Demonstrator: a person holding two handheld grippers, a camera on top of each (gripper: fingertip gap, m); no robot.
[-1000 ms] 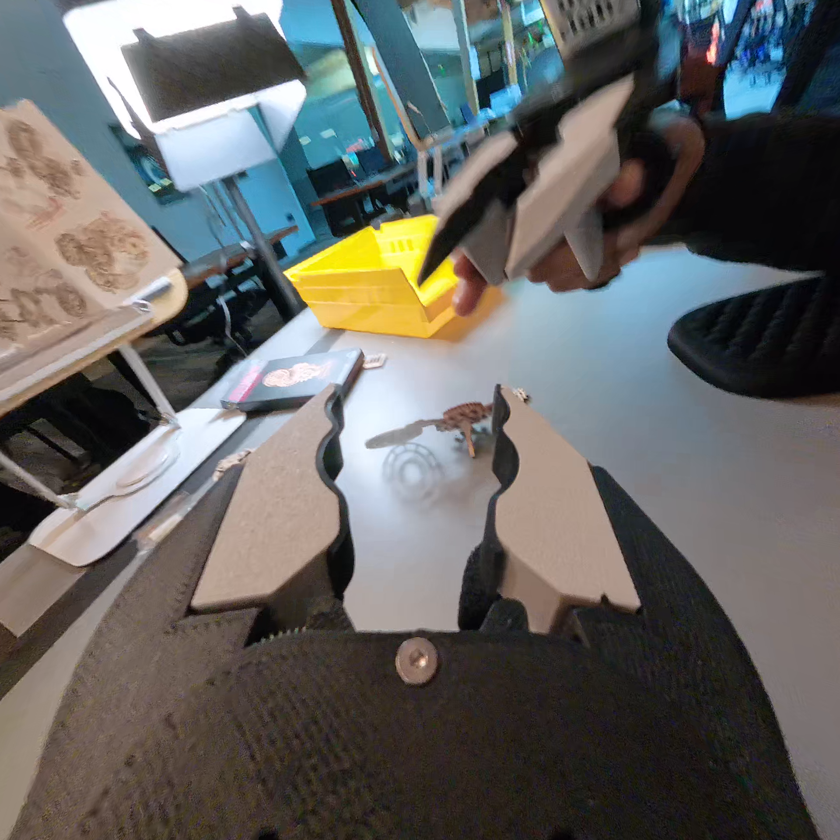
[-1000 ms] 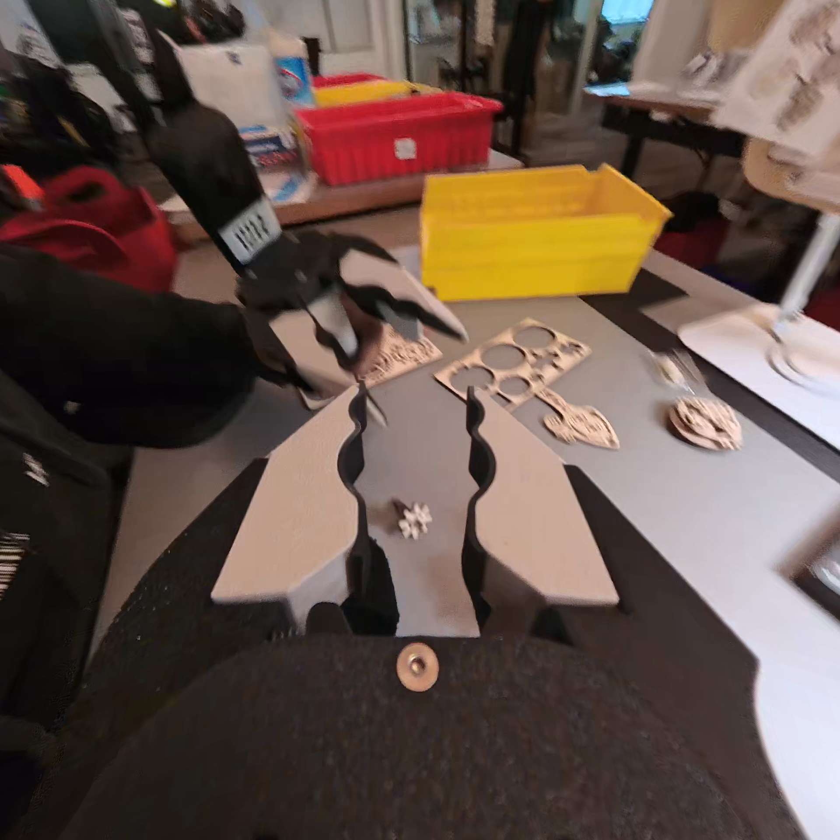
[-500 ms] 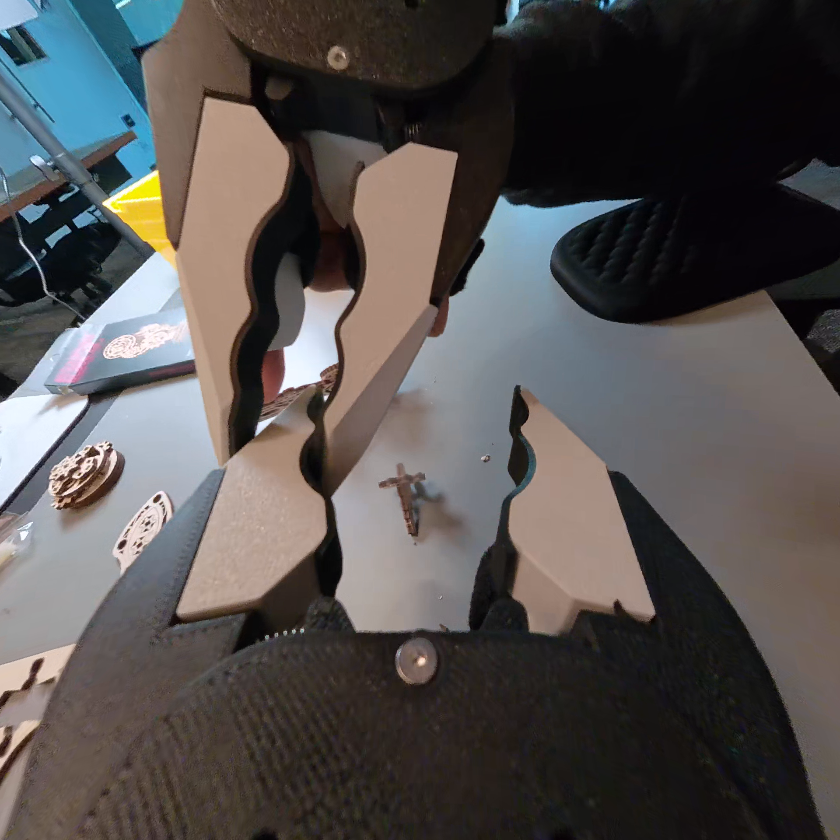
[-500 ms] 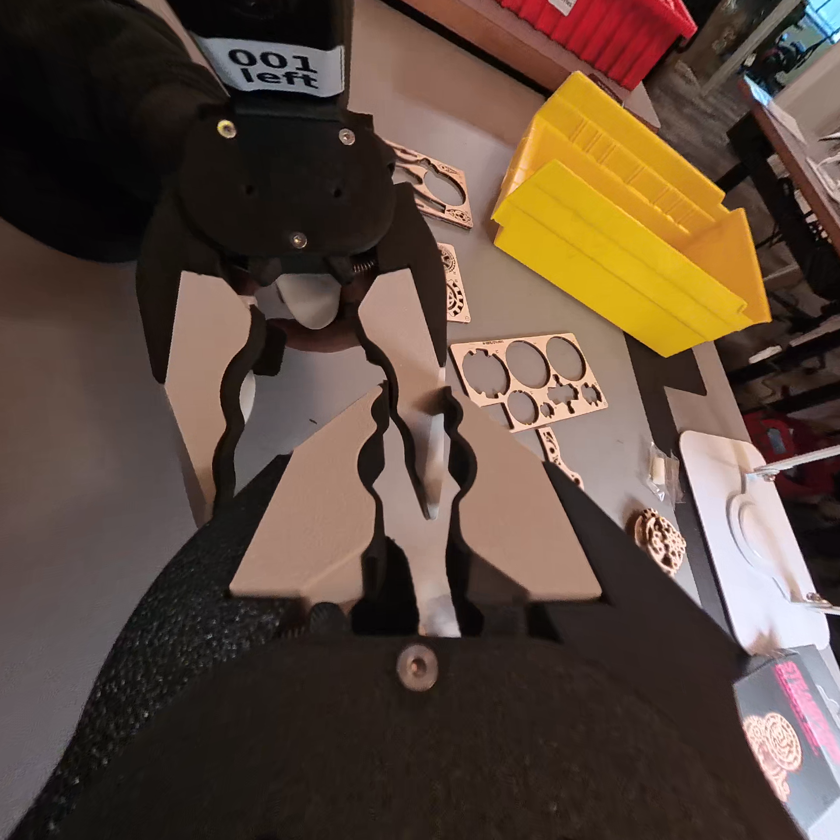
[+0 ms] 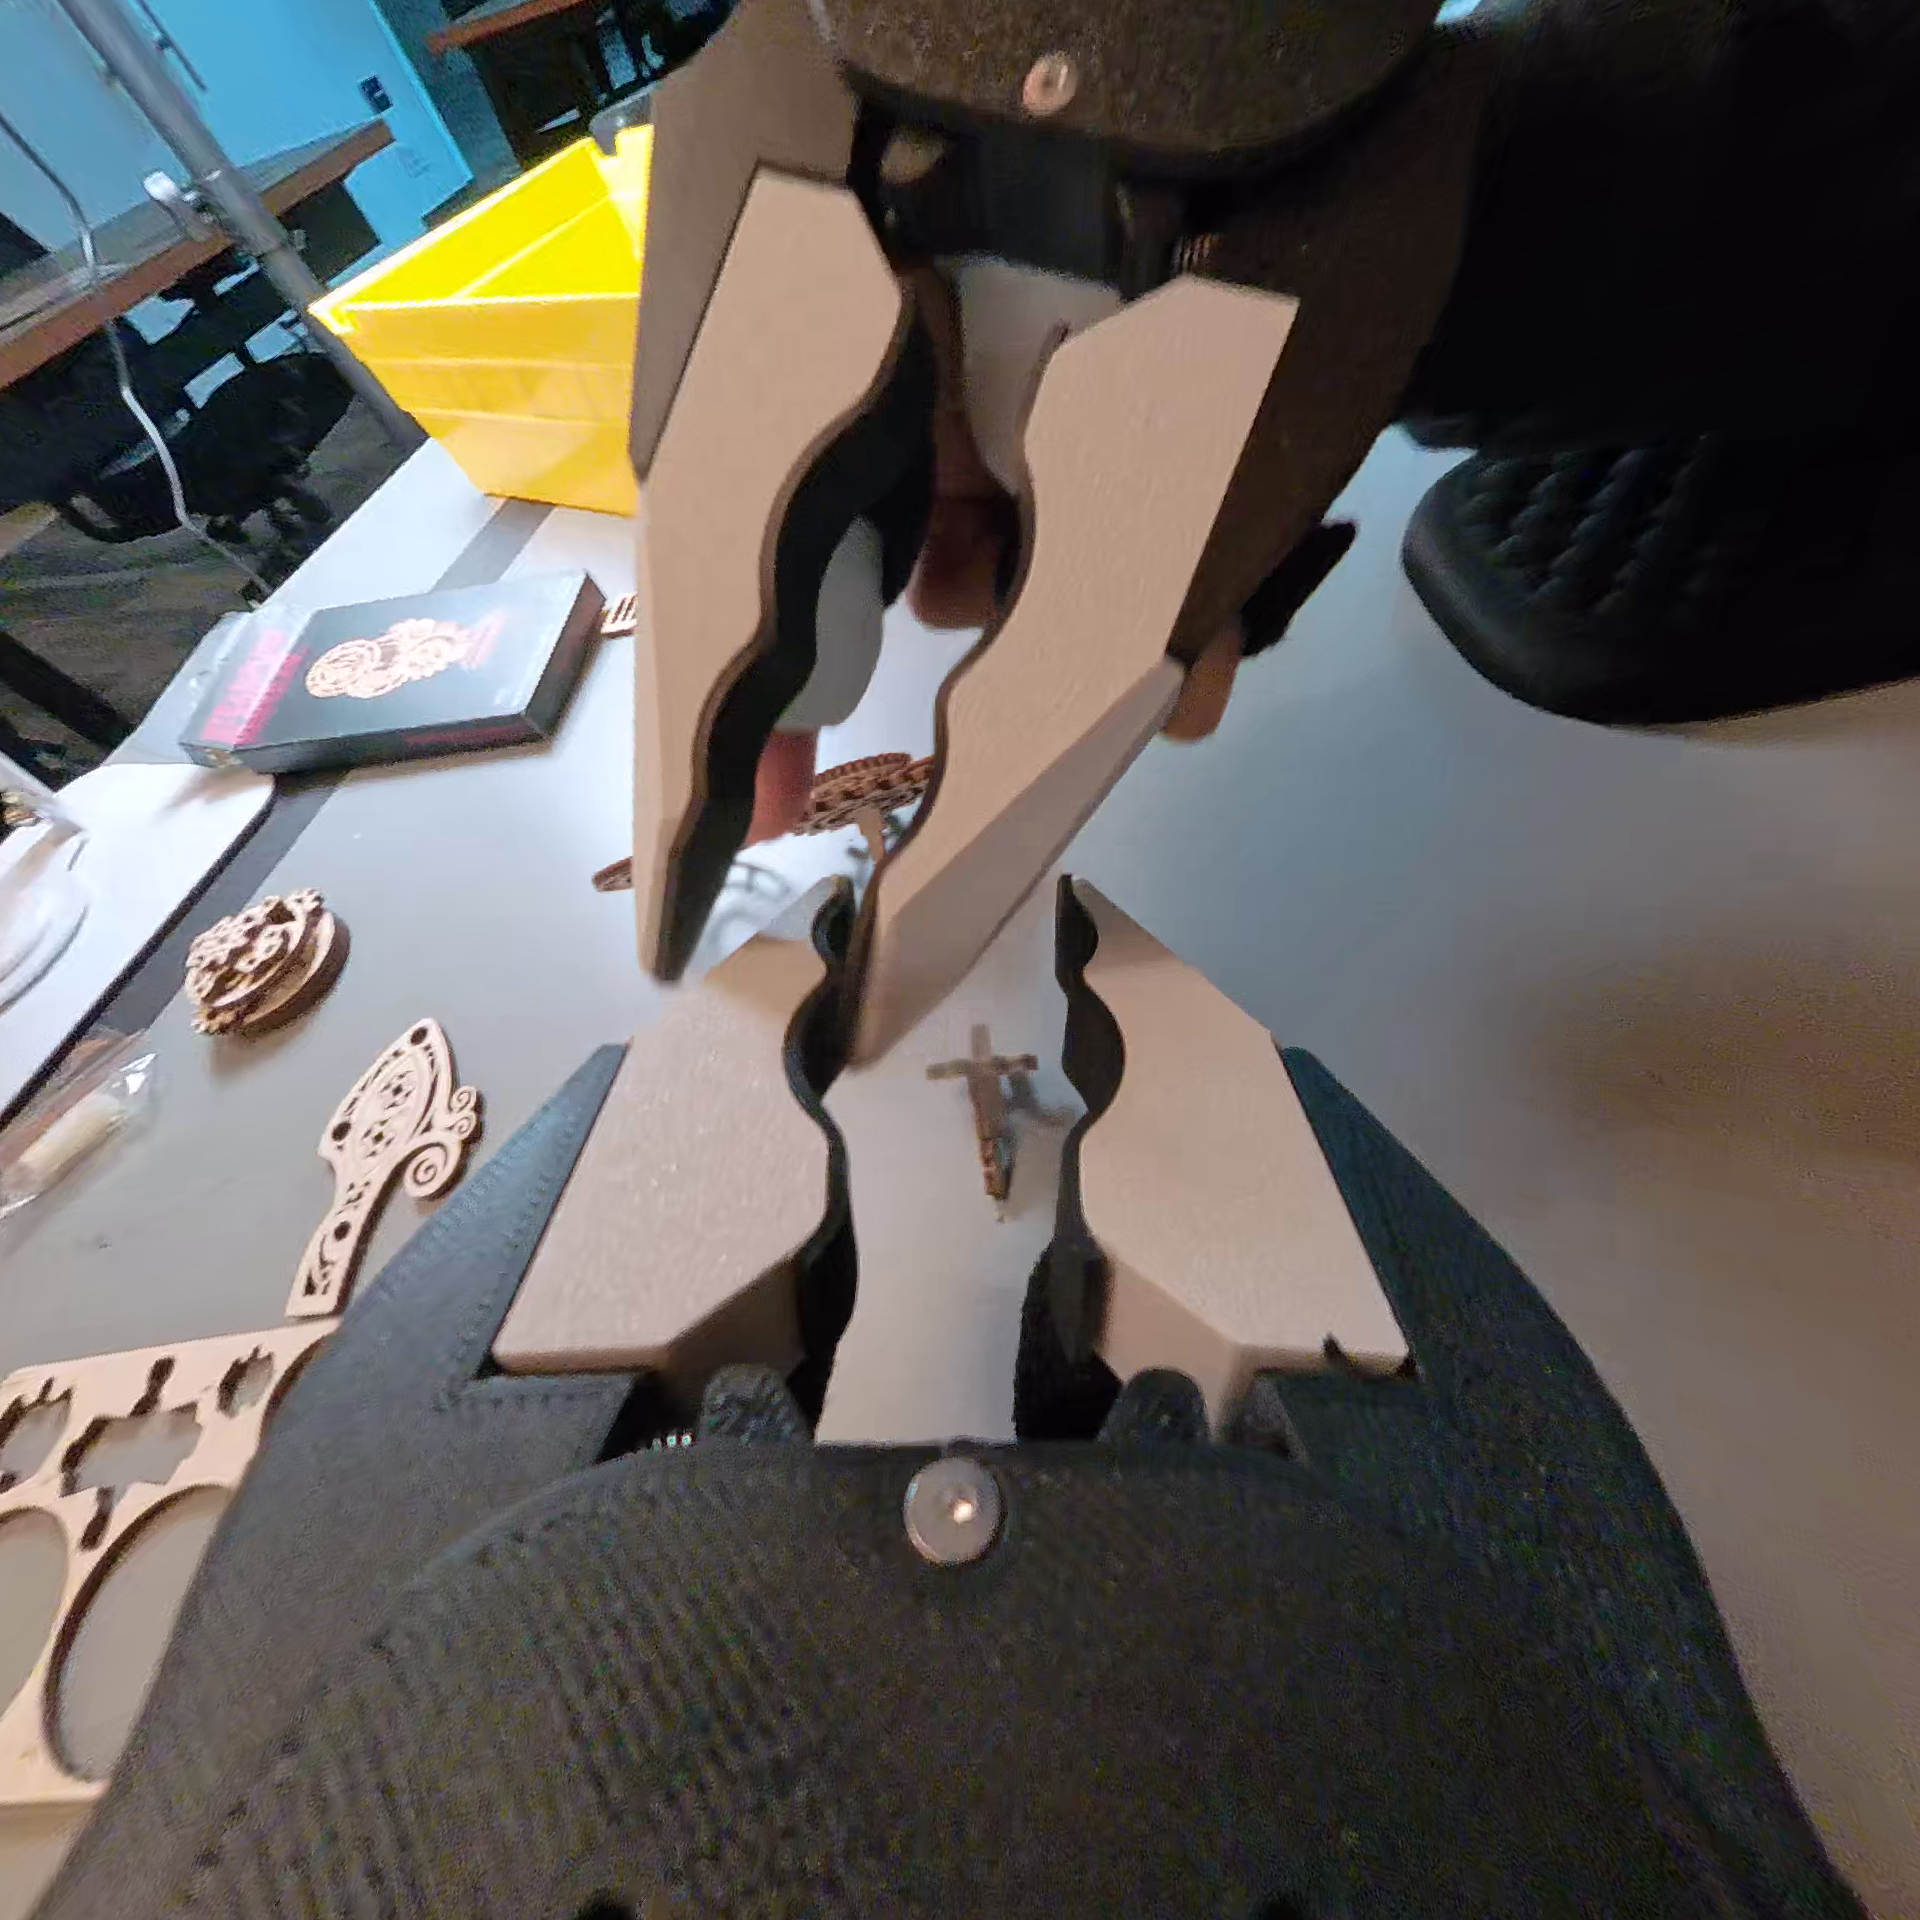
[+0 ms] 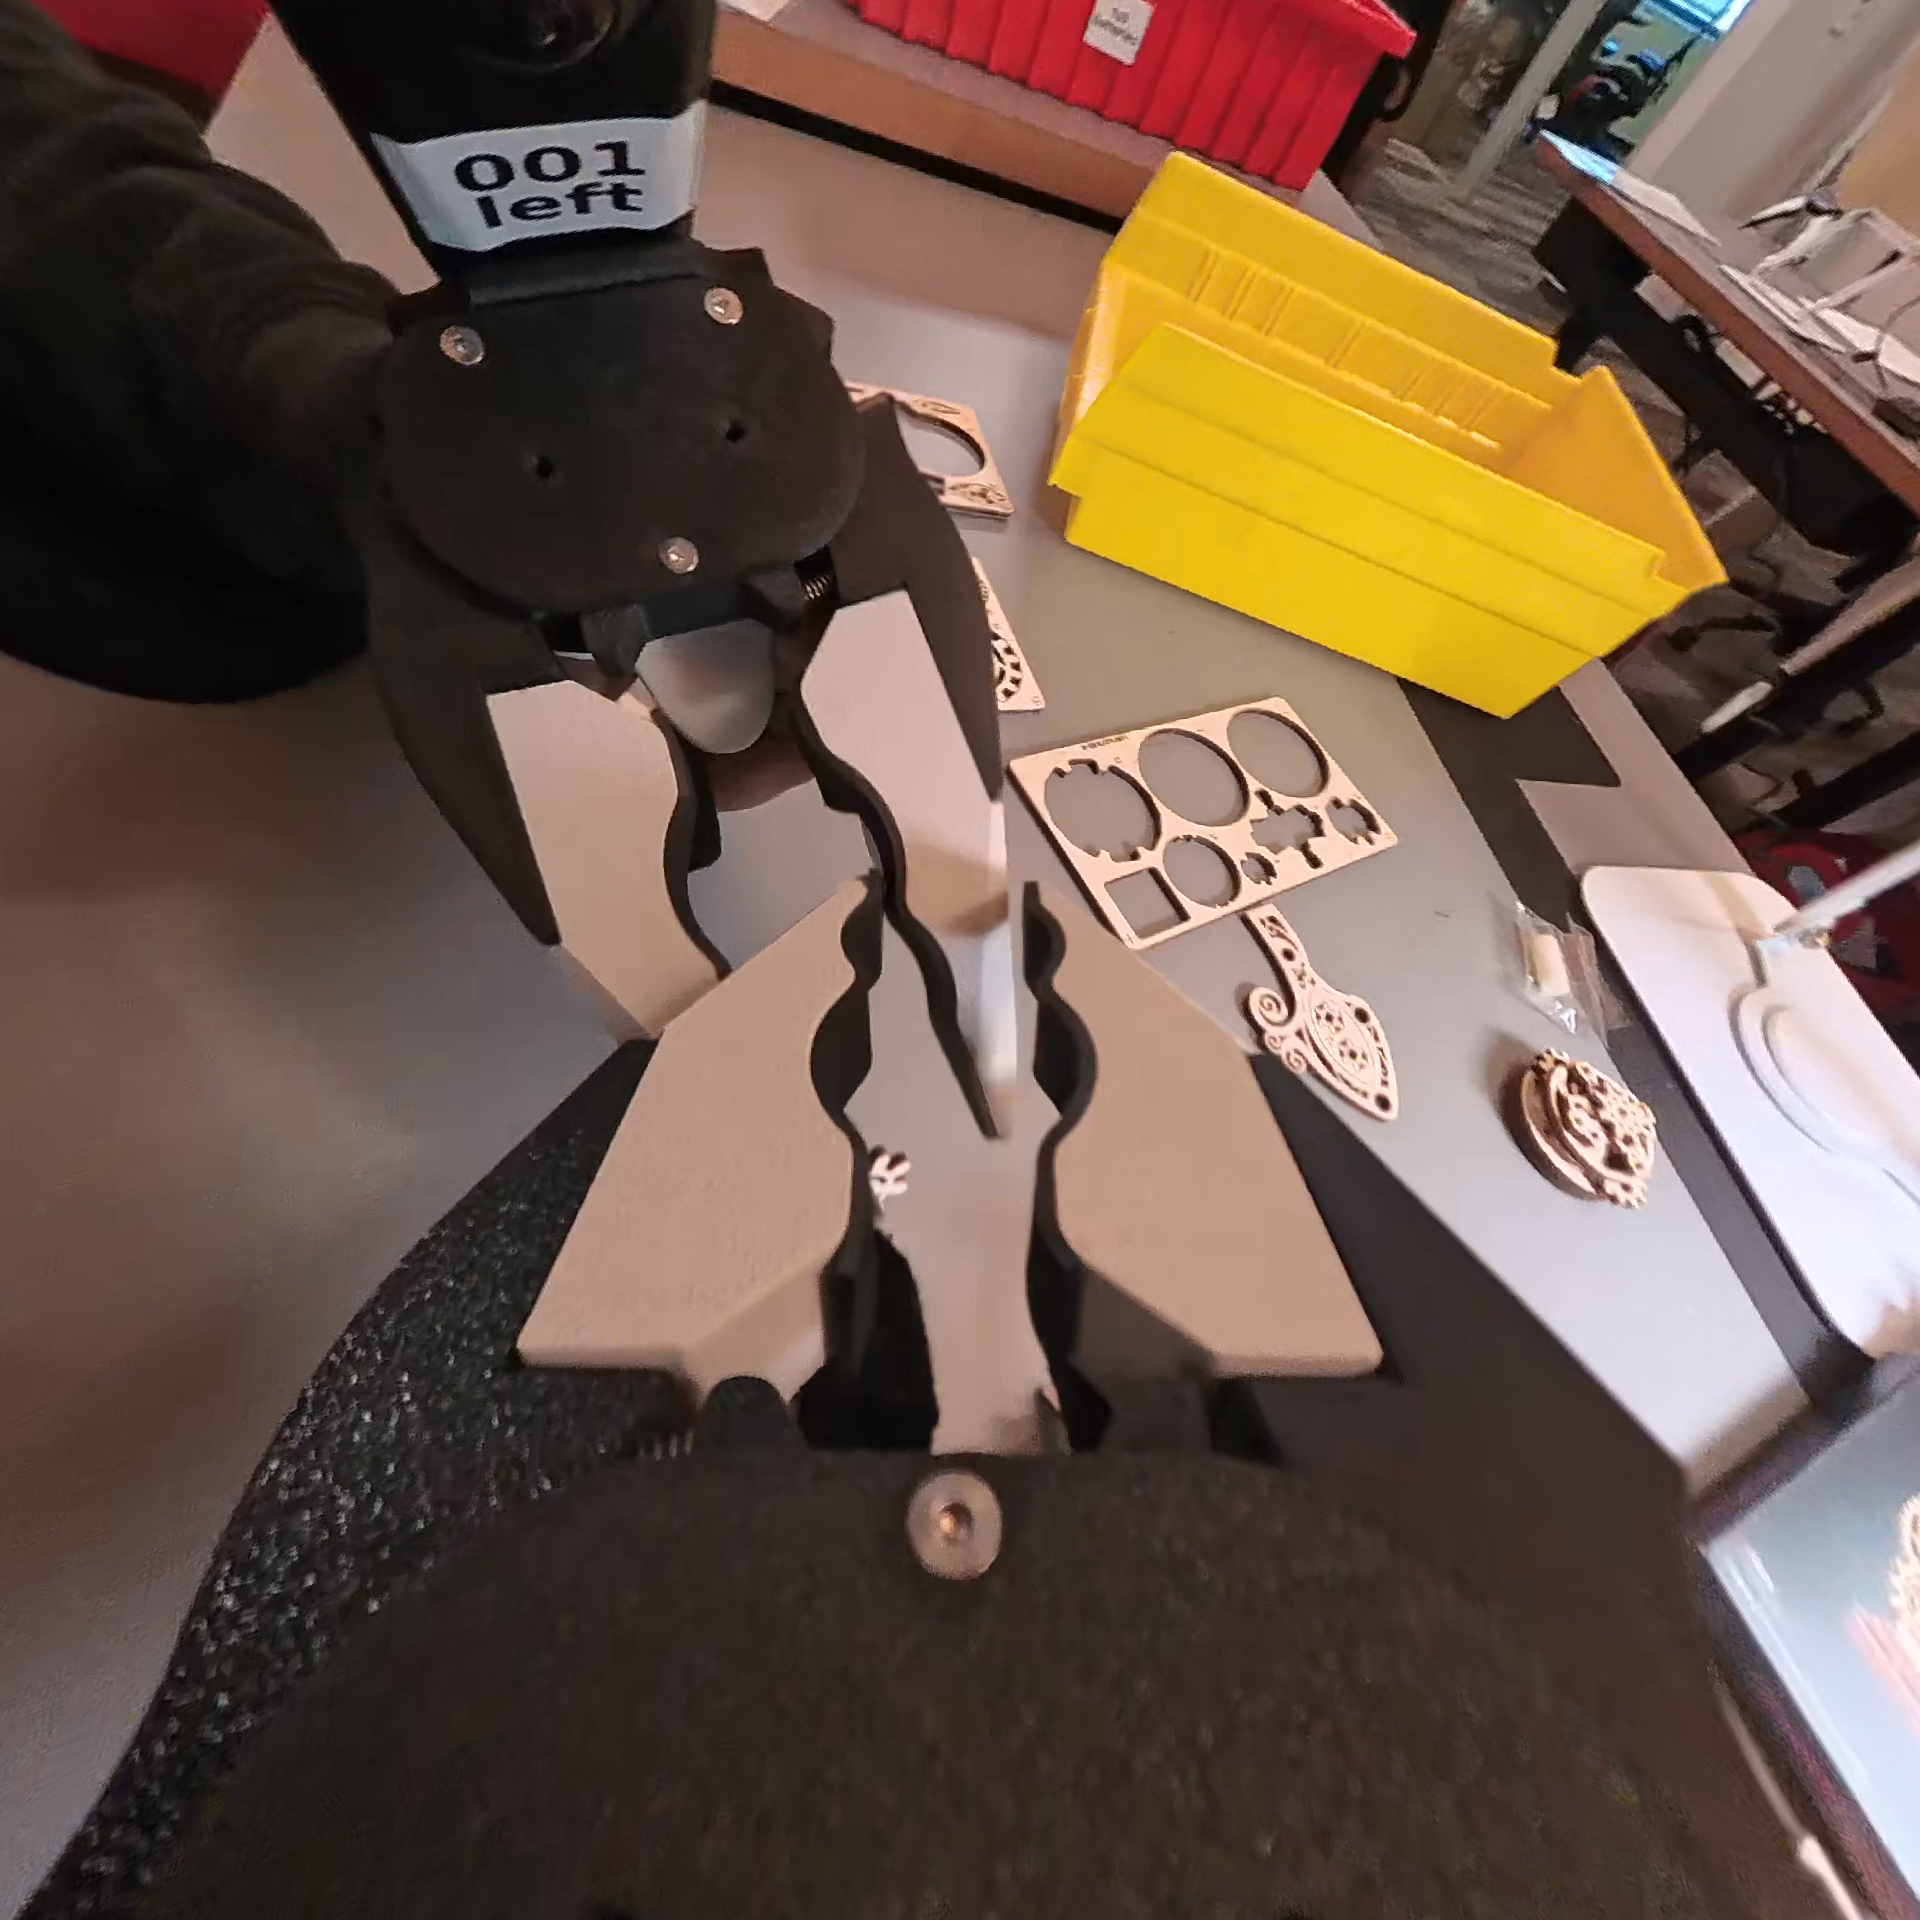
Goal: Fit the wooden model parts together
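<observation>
- The left gripper (image 5: 951,914) and the right gripper (image 6: 948,894) now stand tip to tip over the grey table (image 5: 1455,1039); one second ago they were well apart, with the right one lifted high at 1 o'clock in the left wrist view
- One finger of the right gripper now reaches into the gap of the left one, so the two pairs of fingers overlap
- The jaws of the left gripper are spread and hold nothing, but the gap looks narrower than half a second ago
- The jaws of the right gripper are also spread and empty, with about the same gap as before
- A small cross-shaped wooden part (image 5: 987,1107) lies on the table between the left fingers, touching neither of them
- In the right wrist view a tiny toothed piece (image 6: 889,1172) shows just beside the pad at 9 o'clock of the gap; I cannot tell if it is the same part
- The other pieces wait at 9 o'clock in the left wrist view: a round gear assembly (image 5: 265,977) and an ornate flat part (image 5: 390,1132)
- The emptied wooden sheet (image 6: 1205,821) is at 1 o'clock in the right wrist view, in front of the yellow bin (image 6: 1351,499)
- I judge that a pick-up of the small part is starting; nothing is fitted yet, and the crowded fingers may knock it away
</observation>
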